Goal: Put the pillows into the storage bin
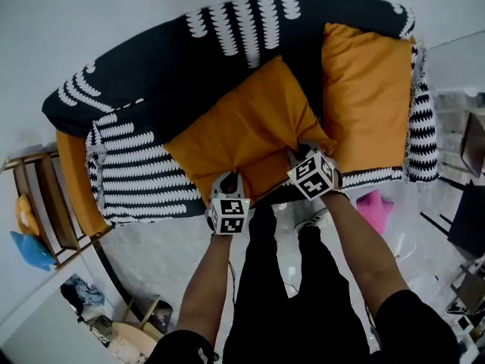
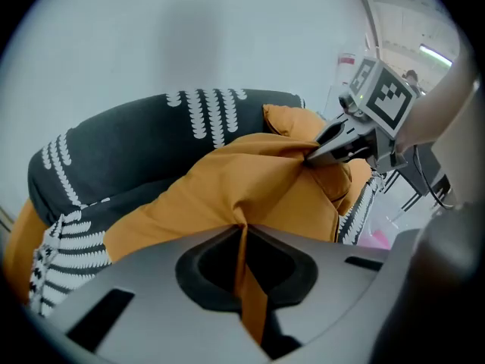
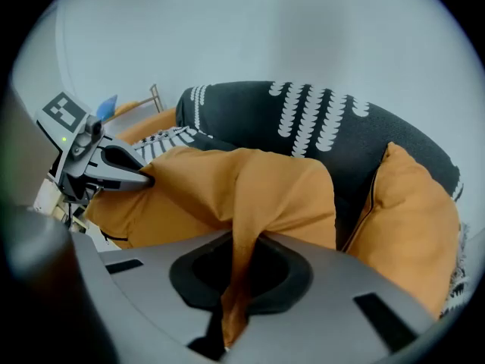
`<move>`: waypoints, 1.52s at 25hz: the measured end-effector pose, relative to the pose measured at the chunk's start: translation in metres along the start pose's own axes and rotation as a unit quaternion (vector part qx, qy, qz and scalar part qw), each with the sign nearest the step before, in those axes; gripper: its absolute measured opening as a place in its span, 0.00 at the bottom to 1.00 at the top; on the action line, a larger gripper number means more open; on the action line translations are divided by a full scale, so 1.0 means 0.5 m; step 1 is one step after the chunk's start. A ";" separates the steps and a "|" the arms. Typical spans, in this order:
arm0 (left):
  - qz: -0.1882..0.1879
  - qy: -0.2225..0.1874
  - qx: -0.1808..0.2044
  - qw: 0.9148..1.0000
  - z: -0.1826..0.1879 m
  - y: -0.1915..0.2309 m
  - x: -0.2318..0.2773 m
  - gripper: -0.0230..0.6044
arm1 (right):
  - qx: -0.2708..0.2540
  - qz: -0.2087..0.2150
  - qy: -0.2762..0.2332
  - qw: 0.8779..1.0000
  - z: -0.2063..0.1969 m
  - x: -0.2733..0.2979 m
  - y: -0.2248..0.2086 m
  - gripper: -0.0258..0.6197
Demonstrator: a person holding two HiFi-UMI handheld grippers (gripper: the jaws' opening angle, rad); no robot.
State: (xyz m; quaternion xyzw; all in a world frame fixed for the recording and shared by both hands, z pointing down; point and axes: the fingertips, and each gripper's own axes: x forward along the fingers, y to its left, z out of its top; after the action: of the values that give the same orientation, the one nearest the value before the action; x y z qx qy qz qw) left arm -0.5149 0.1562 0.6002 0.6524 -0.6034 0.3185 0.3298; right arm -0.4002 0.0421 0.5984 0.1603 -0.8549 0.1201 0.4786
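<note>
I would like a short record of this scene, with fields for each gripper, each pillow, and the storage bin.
left gripper: fingers shut on a fold of the held pillow
right gripper: fingers shut on the same pillow
held pillow: orange, over the sofa seat
second pillow: orange, leaning at the sofa's right end, untouched
storage bin: not in view

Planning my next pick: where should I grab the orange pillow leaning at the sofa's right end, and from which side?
The leaning pillow stands propped against the sofa, its near edge free and facing you. Probably best: come from the sofa's front and pinch that edge near both lower corners. The soft fabric should bunch easily between closing jaws.
</note>
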 end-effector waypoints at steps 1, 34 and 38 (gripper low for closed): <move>-0.001 0.000 0.005 1.000 0.002 -0.005 -0.008 0.08 | 0.003 -0.001 -0.001 1.000 -0.002 -0.012 0.002 0.09; -0.140 -0.107 0.220 0.960 0.351 -0.672 -0.286 0.08 | 0.176 -0.227 -0.147 0.947 -0.342 -0.811 -0.218 0.09; -0.208 -0.110 0.286 0.929 0.373 -0.854 -0.278 0.08 | 0.248 -0.290 -0.134 0.915 -0.505 -0.927 -0.243 0.09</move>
State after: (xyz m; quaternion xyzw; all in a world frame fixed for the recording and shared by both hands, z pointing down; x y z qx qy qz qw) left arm -0.0954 0.1075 0.3593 0.8609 -0.3700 0.3281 0.1194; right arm 0.0712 0.0945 0.3371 0.5291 -0.7697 0.1617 0.3187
